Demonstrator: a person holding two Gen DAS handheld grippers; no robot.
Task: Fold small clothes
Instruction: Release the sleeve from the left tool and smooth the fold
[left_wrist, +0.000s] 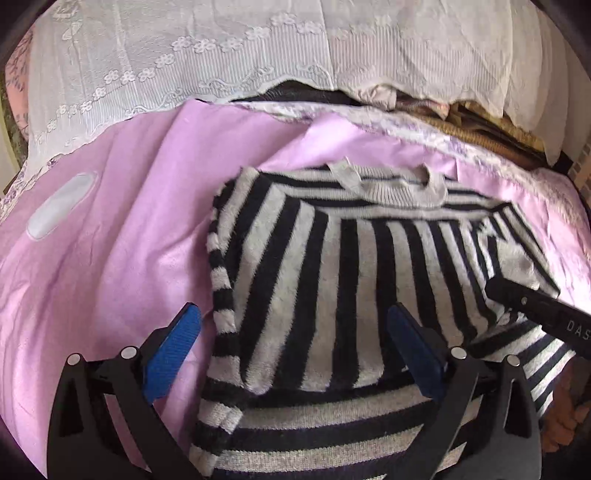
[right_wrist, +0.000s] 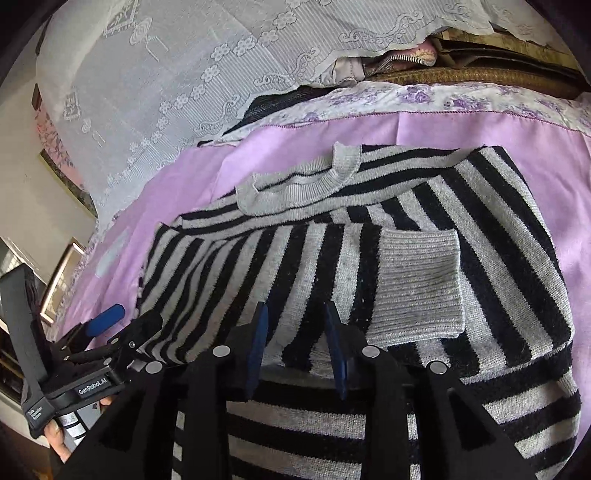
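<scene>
The right gripper (right_wrist: 295, 325), jaws slightly parted and empty above the striped sweater (right_wrist: 369, 258) on the pink bedsheet (right_wrist: 480, 133), should next press the folded sleeve cuff (right_wrist: 417, 284) flat.

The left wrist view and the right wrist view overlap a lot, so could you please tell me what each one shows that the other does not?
Only the left wrist view shows the pale oval patch on the pink sheet and the left gripper head-on, its jaws wide open over the sweater's left edge.

Only the right wrist view shows the grey ribbed cuff folded across the sweater, the framed picture by the wall, and the right gripper, jaws partly open with nothing between them.

Both show the striped sweater, its grey collar and the lace cover.
</scene>
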